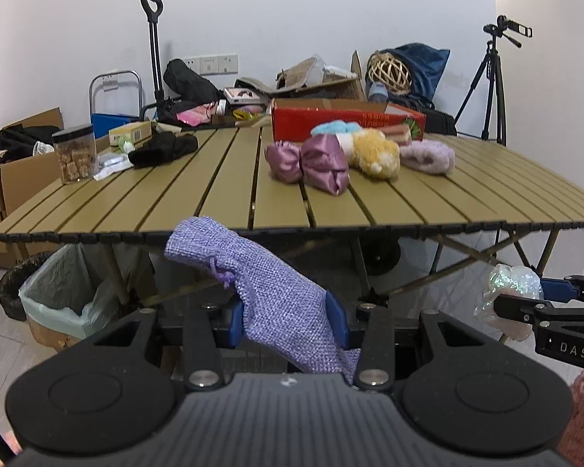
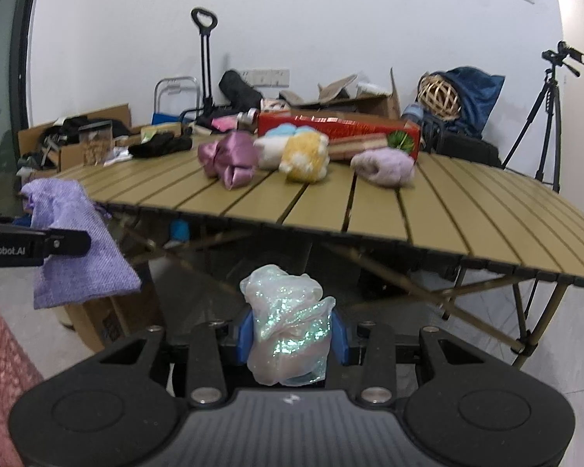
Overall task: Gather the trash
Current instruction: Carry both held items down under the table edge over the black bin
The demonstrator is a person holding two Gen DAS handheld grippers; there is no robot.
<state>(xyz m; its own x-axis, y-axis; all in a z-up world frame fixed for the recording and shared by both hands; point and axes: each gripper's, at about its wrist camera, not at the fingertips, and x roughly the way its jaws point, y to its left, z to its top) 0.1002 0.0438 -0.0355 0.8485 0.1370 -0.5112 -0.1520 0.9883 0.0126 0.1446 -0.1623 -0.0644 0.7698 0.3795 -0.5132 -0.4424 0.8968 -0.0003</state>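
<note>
My left gripper (image 1: 288,321) is shut on a purple woven drawstring pouch (image 1: 261,280), held in front of the table's near edge and below it. The pouch also shows in the right wrist view (image 2: 74,241). My right gripper (image 2: 292,334) is shut on a crumpled iridescent plastic wrapper (image 2: 288,323), also held below the table edge; it shows at the right of the left wrist view (image 1: 510,303). On the slatted table (image 1: 198,202) lie a shiny mauve satin bundle (image 1: 311,163), a yellow fluffy item (image 1: 375,153) and a lilac fluffy item (image 1: 428,157).
A bin with a pale green liner (image 1: 62,295) stands on the floor under the table's left corner. A red box (image 1: 342,120), a black cloth (image 1: 163,150) and a clear jar (image 1: 76,153) sit on the table. Cardboard boxes, a trolley and a tripod (image 1: 490,78) stand behind.
</note>
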